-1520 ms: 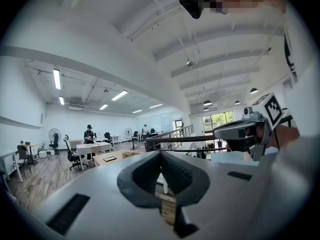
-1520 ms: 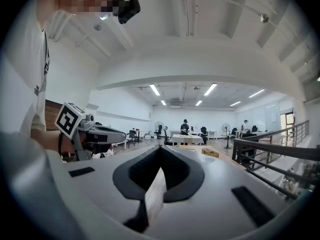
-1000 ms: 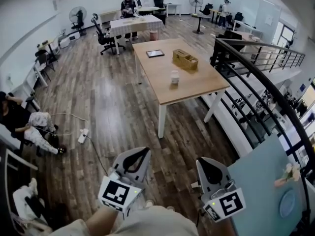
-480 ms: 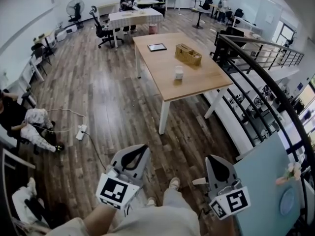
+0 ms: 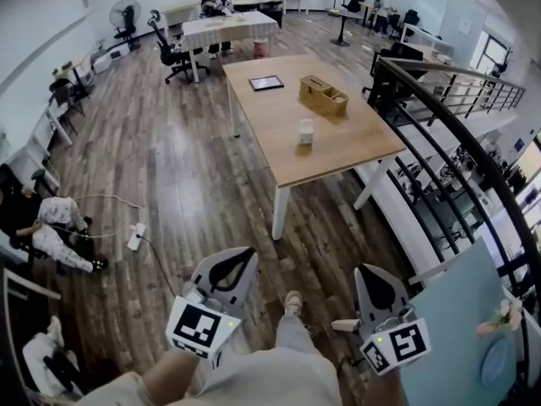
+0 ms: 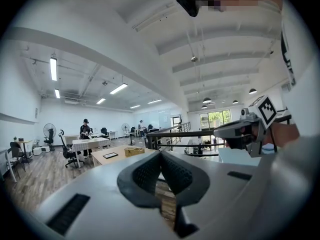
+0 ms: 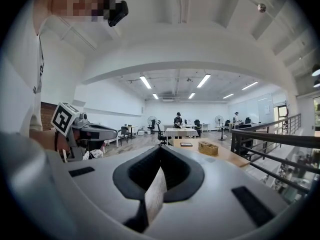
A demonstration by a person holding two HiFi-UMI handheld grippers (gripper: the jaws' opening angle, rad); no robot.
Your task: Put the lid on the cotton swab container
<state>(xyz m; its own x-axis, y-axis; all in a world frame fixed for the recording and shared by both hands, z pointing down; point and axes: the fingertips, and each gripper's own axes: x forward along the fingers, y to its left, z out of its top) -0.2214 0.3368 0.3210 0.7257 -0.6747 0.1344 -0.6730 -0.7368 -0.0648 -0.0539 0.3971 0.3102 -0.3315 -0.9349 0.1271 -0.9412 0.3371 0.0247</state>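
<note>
Wood flooring separates the person from the table (image 5: pixel 338 152) bearing the cotton swab container (image 5: pixel 305 131). Left gripper (image 5: pixel 235 269) and right gripper (image 5: pixel 376 286) hang clenched, empty; approaching likely comes next.

The table (image 5: pixel 355 146) is pale wood, the container (image 5: pixel 305 131) white, the basket (image 5: pixel 322 96) tan weave, the floor (image 5: pixel 169 176) dark-brown planks.

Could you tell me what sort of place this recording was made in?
Most likely an open-plan office: a light wooden table, a black wheeled office chair beside a cloth-covered desk, and a tall pedestal fan near the wall.
</note>
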